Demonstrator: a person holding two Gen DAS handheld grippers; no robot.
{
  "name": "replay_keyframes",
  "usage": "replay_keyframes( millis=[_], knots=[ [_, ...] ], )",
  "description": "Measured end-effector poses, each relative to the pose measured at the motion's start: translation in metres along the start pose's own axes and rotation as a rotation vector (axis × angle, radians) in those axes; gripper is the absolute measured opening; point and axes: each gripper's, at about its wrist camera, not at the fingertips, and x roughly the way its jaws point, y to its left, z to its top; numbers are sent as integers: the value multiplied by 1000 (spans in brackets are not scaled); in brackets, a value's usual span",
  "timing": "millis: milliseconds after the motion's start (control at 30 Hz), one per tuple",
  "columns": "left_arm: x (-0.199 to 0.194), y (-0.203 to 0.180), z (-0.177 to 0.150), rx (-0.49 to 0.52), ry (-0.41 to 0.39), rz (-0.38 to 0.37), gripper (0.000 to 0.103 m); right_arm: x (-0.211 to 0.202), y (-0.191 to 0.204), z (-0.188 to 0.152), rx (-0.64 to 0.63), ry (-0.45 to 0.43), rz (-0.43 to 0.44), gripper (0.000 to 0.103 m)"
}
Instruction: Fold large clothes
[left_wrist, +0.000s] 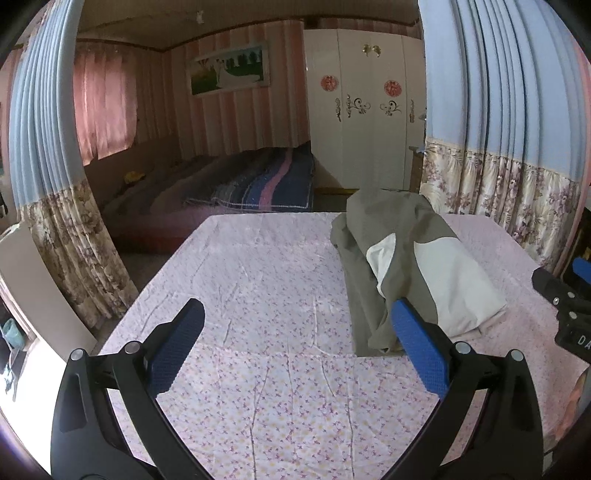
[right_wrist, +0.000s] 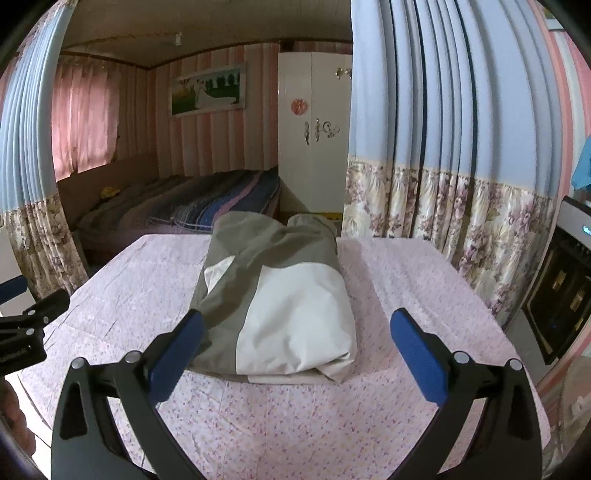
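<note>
A grey-green and white garment (right_wrist: 273, 295) was seen lying in a long, narrow bundle at the centre of the right wrist view, its near end bunched and its far end reaching the back edge of the table (right_wrist: 332, 424). In the left wrist view the same garment (left_wrist: 406, 266) was placed at right of centre, stretched away from the camera. It appeared to have been folded lengthwise already, so that a crosswise fold was judged to be what remained. The right gripper (right_wrist: 295, 345) was held low before the near end, its jaws spread wide with nothing between them, seemingly lined up so that the bunched end could be taken. The left gripper (left_wrist: 297, 341) was likewise held wide open and empty over bare cloth, just left of the bundle, its right pad (left_wrist: 417, 350) overlapping the garment's edge in the picture; contact could not be told. A flowered sheet (left_wrist: 258, 280) was spread beneath, and curtains (right_wrist: 443, 155) were hung at both sides
</note>
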Motion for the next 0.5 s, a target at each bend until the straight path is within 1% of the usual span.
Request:
replay_keyframes(
  millis=[133, 300, 500],
  knots=[
    [-2, 4, 2, -9, -2, -5, 100, -2, -1, 4, 12, -5, 4, 101],
    [-5, 9, 5, -17, -12, -8, 100, -3, 2, 6, 6, -14, -10, 101],
    [-6, 13, 7, -20, -16, 0, 100, -3, 2, 6, 7, -7, -4, 101]
  ],
)
